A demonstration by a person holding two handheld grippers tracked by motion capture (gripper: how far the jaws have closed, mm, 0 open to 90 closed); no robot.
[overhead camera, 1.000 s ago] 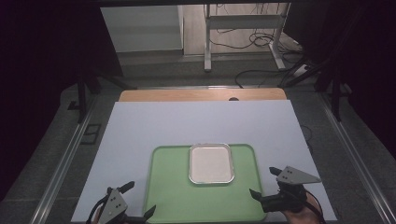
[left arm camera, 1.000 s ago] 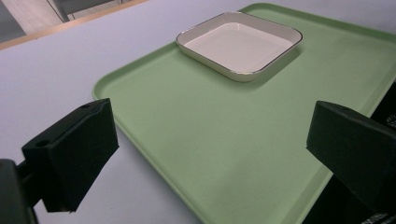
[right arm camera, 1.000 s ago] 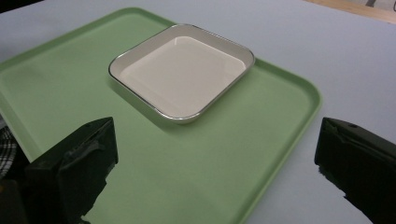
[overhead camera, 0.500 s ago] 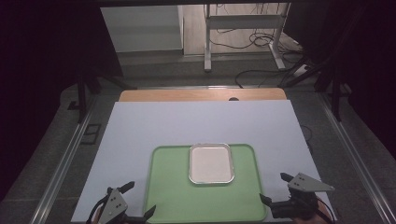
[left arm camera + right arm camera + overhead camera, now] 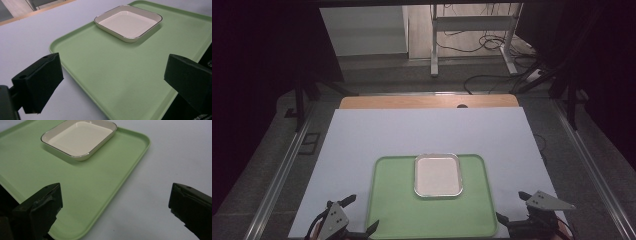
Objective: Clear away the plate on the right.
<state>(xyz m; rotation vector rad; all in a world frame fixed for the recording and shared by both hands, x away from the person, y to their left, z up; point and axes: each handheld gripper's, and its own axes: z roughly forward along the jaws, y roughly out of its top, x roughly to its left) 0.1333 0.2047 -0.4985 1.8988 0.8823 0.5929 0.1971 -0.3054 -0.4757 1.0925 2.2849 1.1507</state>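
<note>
1. Overhead, the high view takes in the whole pale sheet (image 5: 422, 135) on the table, with a strip of bare wood (image 5: 427, 102) at its far edge, and beyond that a grey floor with cables (image 5: 492, 75) and a white stand (image 5: 472, 22).
2. The same view places the tray (image 5: 392, 210) near the front edge of the sheet, between the left gripper (image 5: 357, 216) at its front left corner and the right gripper (image 5: 512, 207) just off its front right corner.
3. The dish (image 5: 438, 175) sits on the far half of the tray, a little right of its middle.
4. The left gripper view adds what the high view cannot: the jaws stand wide apart, holding nothing, with the tray's (image 5: 112, 75) front left corner between them.
5. The right gripper view shows its jaws wide too and empty, one over the tray's (image 5: 100, 185) front right part, the other over bare sheet (image 5: 175, 152).
6. Up close, the tray is light green, rectangular, with rounded corners and a low raised rim; its surface looks matte and bare around the dish.
7. The dish (image 5: 128, 22) is shallow, squarish with rounded corners, cream inside, and a thin dark line runs round its rim (image 5: 75, 156).
8. It lies flat, and neither gripper touches it.
</note>
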